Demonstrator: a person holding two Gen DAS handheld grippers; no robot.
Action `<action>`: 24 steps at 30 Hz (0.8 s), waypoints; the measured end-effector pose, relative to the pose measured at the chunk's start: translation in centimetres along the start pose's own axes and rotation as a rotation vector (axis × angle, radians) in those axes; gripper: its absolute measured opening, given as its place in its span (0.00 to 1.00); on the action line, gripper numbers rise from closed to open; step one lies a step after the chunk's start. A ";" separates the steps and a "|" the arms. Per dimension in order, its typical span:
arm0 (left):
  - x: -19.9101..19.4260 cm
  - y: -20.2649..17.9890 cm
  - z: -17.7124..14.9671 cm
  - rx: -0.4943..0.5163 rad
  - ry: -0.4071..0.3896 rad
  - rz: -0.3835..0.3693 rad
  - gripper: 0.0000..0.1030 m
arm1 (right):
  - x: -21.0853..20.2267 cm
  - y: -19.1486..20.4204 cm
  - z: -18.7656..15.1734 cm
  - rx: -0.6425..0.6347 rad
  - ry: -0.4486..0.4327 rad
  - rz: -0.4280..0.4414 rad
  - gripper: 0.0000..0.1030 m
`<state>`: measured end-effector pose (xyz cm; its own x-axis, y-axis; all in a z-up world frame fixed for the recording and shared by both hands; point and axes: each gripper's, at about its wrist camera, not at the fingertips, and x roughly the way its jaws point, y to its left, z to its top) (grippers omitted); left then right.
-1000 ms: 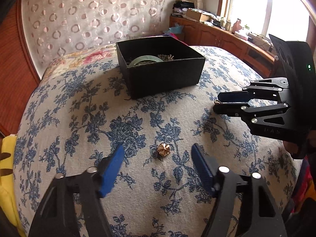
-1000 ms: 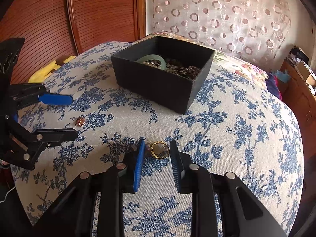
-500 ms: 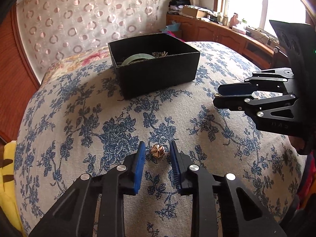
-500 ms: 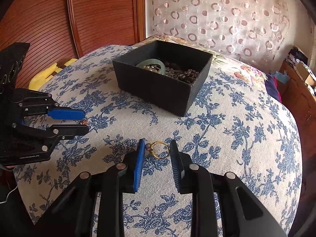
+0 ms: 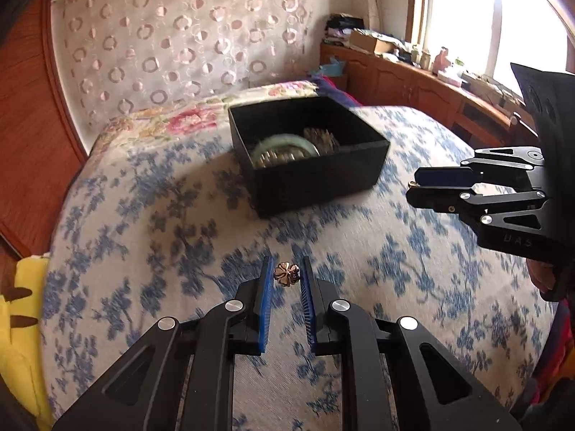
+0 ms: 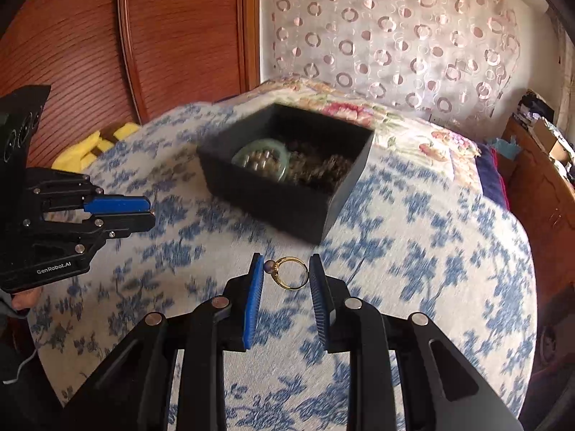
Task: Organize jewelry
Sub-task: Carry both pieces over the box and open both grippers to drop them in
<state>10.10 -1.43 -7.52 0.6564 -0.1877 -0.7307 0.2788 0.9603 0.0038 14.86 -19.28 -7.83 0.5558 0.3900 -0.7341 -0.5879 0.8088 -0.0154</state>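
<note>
Item: we hold a flower-shaped stud [image 5: 286,275] clamped in our left gripper [image 5: 285,276] and a gold ring [image 6: 290,273] pinched in our right gripper [image 6: 285,273], with the black box [image 5: 316,176] at twelve o'clock of both, nearer the right.

a bed [image 5: 151,222] in a cream cover with blue flower print fills the middle of both views. at its far end, toward 12 o'clock, lies a pink-flowered cloth [image 5: 187,122]. behind that hangs a sheer curtain [image 5: 161,43] patterned with rings. reddish wood panelling [image 6: 107,36] stands at 10 o'clock in the right wrist view. a yellow cloth [image 5: 18,323] sits at 8 o'clock, and a cluttered wooden cabinet [image 5: 413,79] under a bright window [image 5: 463,10] at 2 o'clock.
</note>
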 end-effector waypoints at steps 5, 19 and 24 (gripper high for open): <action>-0.4 0.6 1.9 -0.006 -0.032 0.021 0.14 | -1.1 -0.8 2.4 0.007 -0.050 -0.011 0.27; -0.1 1.8 5.5 -0.032 -0.067 0.024 0.14 | 1.5 -2.1 6.9 0.028 -0.056 -0.028 0.28; 0.7 1.5 7.0 -0.032 -0.077 0.016 0.14 | 2.4 -2.3 7.3 0.041 -0.042 -0.028 0.36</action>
<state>15.88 -1.60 -3.23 0.7130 -0.1863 -0.6760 0.2463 0.9692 -0.0074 21.87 -16.98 -4.62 0.5963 0.3847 -0.7045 -0.5481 0.8364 -0.0072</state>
